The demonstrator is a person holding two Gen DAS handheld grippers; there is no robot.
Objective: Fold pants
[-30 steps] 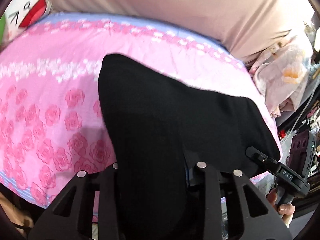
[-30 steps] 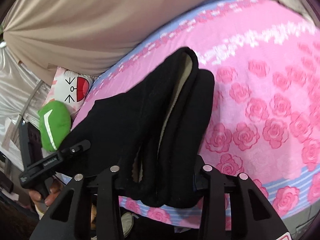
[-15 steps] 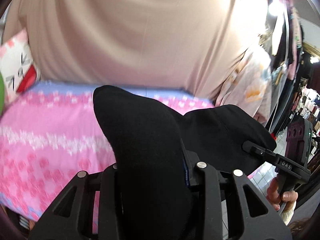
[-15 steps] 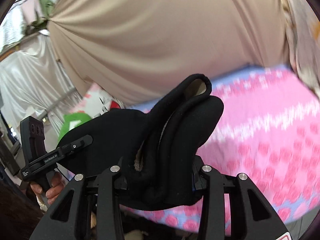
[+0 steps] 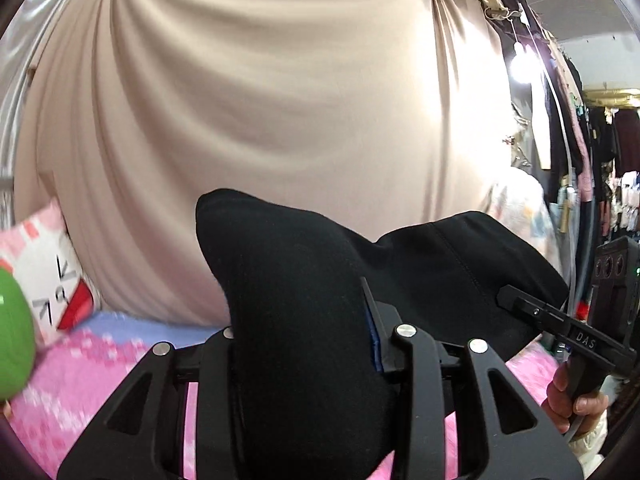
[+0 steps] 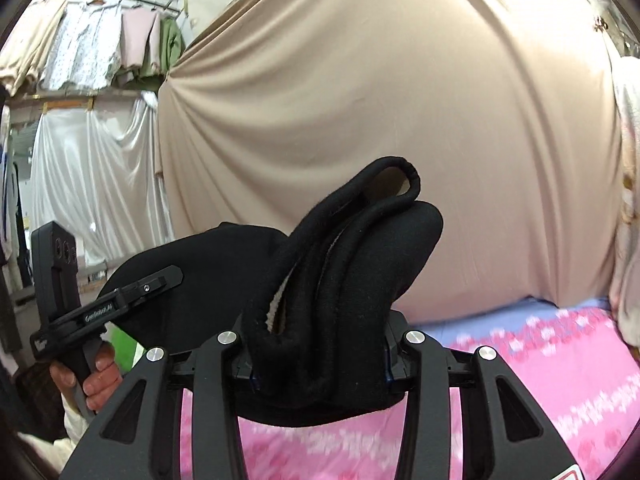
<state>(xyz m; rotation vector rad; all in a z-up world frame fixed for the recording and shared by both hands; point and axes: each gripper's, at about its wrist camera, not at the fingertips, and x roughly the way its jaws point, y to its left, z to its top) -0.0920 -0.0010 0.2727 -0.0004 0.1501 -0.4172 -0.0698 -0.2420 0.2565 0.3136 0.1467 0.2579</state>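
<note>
Clearly we hold the black pants (image 5: 304,320) up off the pink floral bedspread (image 6: 540,360), bunched thickly in both grippers and spanning the gap between them in front of the beige curtain (image 5: 260,120). Soft, thick, floppy fabric, light but saggy, so we judge the best hold is on the waistband edge or a hem, both layers pinched together. Left gripper (image 5: 304,344) is clamped on a fat fold; right gripper (image 6: 320,344) is clamped partway apart around the rolled, fleece-lined edge.
</note>
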